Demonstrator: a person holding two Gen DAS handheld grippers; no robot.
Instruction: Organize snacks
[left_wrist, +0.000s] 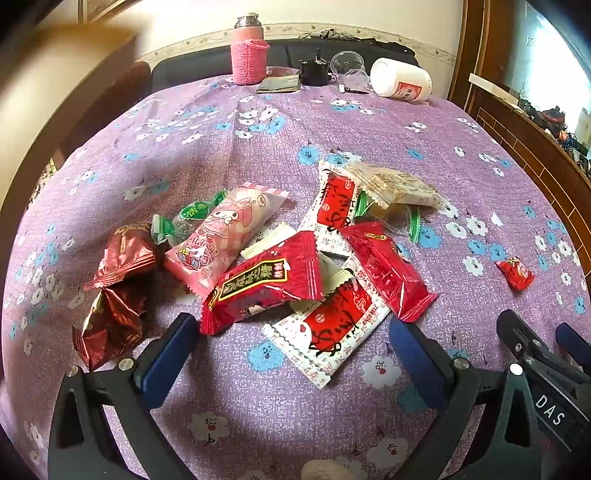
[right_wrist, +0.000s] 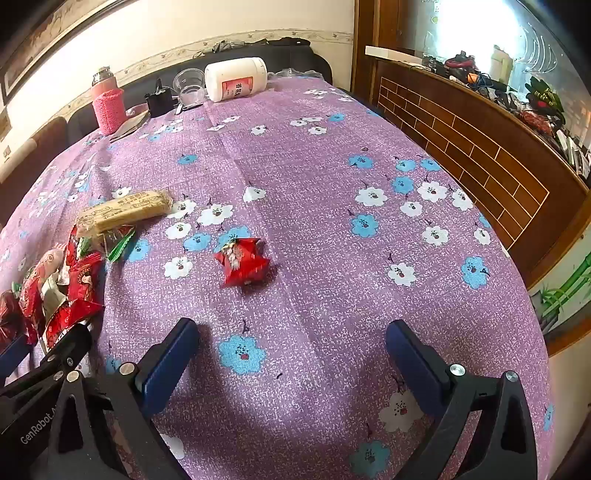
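Hovering wide-jawed left gripper (left_wrist: 291, 347), snack pile (left_wrist: 280, 258) ahead, tablecloth (right_wrist: 314, 166) bare beyond

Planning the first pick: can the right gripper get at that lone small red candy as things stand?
Probably yes. The right gripper is open and empty, the small red candy lies alone on the tablecloth just ahead, with nothing between.

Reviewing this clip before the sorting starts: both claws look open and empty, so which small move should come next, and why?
Probably lower the right claw onto the lone red candy. It lies apart from the snack pile on the purple tablecloth, just ahead of that claw's open jaws with nothing crowding it, so it looks like the easiest first pick.
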